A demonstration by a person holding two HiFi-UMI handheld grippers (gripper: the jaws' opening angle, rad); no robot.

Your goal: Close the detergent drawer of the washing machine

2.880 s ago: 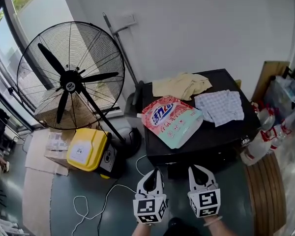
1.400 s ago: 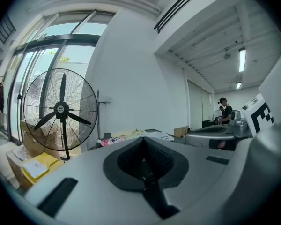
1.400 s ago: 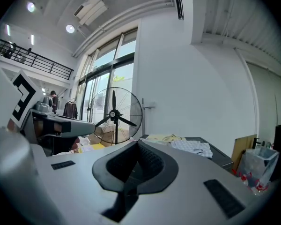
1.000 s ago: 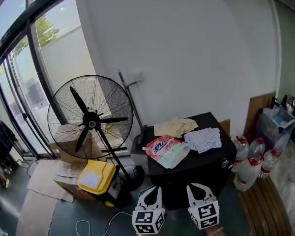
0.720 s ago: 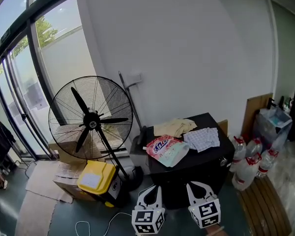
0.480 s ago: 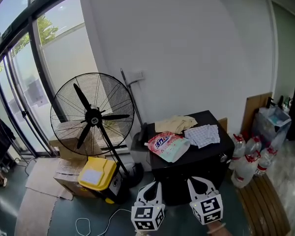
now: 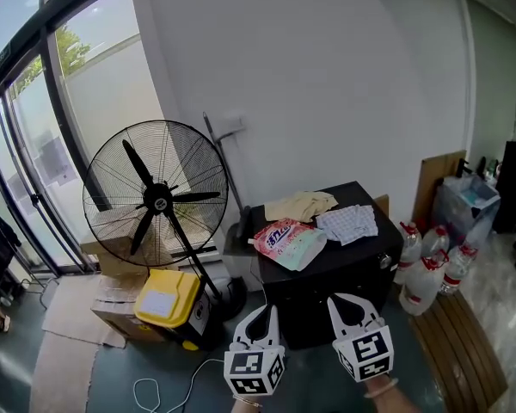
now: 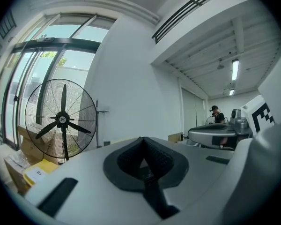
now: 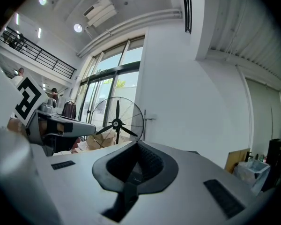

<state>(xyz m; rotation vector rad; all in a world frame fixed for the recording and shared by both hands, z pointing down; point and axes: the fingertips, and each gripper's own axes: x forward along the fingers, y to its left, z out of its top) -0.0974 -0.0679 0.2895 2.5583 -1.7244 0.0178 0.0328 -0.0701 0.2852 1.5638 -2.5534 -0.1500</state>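
Detergent drawer: can't pick it out in any view. Black boxy unit (image 7: 327,269) stands against the white wall, right of the big floor fan (image 7: 155,198) and ahead of my claws. On its top lie a beige cloth (image 7: 301,205), a checked cloth (image 7: 348,223) and a pink-and-teal detergent pouch (image 7: 288,241) at the front-left corner. Left claw (image 7: 260,312) and right claw (image 7: 347,302): jaws pinched together, empty, well apart from the unit.

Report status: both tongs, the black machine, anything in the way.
Left tongs shut, empty. Right tongs shut, empty. Black machine ahead, drawer not made out; detergent bag and clothes on its top. Nothing between tongs and machine.
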